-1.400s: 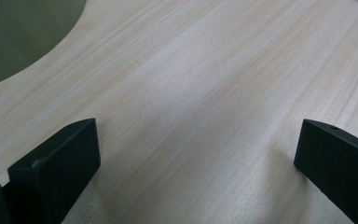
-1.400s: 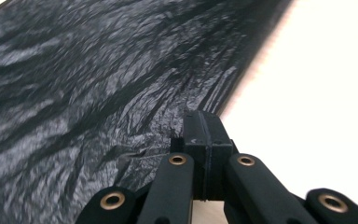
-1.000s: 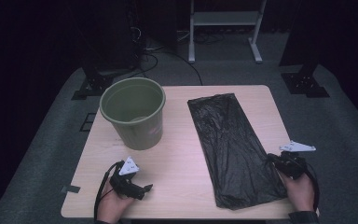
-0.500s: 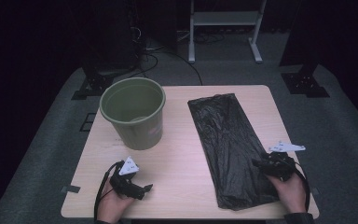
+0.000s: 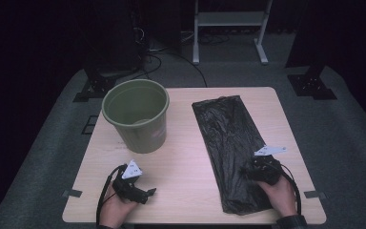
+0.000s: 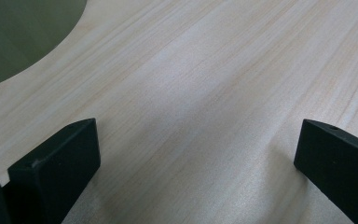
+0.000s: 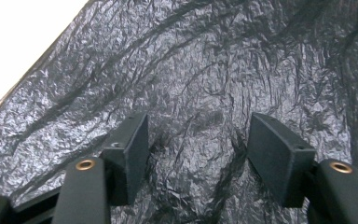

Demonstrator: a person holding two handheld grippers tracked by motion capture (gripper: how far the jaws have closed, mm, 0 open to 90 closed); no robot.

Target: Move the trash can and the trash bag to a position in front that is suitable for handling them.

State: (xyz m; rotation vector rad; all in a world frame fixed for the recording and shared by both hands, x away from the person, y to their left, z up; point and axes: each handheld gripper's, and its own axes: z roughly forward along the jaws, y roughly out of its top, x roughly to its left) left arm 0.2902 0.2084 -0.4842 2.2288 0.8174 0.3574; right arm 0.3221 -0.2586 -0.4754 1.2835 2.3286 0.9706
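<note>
Right hand-held gripper [image 5: 248, 172] is over the near end of the one black bin bag [image 5: 231, 143], jaws just opening, partly apart, crinkled plastic beneath them and nothing pinched. Left hand-held gripper [image 5: 145, 193] sits wide apart on bare desk [image 5: 186, 191], holding nothing. One green bucket [image 5: 136, 114] stands upright at the desk's far left.

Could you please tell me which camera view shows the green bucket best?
The high view: the green bucket stands upright and whole on the table, left of the black bag. The left gripper view catches a green sliver at its top-left corner; the right gripper view looks onto bag.
</note>
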